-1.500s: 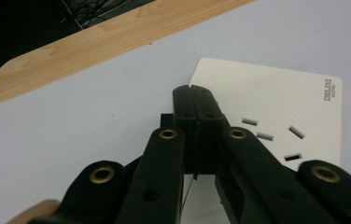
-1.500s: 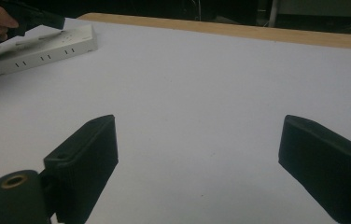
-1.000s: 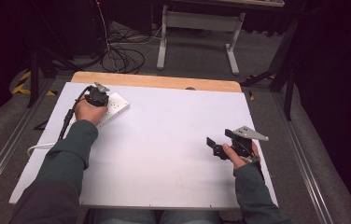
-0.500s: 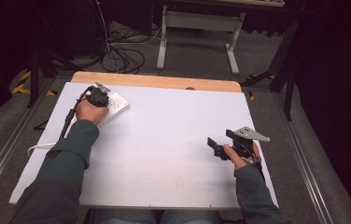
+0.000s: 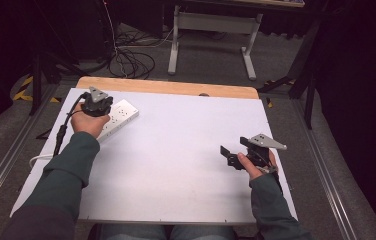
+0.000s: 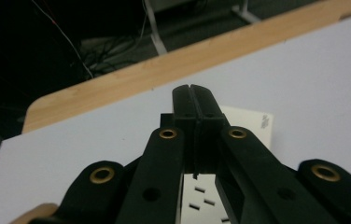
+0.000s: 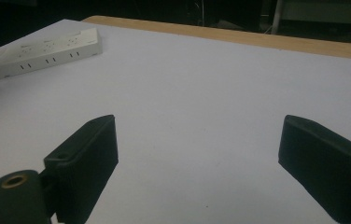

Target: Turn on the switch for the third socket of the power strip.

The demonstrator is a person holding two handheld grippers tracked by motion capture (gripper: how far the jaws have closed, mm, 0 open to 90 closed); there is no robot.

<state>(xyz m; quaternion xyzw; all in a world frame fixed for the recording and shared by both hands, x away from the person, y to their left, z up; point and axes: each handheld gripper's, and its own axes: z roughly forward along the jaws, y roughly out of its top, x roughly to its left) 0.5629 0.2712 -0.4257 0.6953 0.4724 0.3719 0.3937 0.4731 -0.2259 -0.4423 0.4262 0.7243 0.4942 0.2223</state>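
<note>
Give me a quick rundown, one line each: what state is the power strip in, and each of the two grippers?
Power strip: lying flat on the white table, sockets up, nothing plugged into the visible sockets.
Left gripper: shut, jaws pressed together with nothing between them, above the strip.
Right gripper: open, jaws wide apart, empty, over bare table.

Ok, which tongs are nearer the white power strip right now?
Left. The left tongs are right over the power strip, jaws shut and empty. The right tongs sit far across the table, jaws open.
</note>
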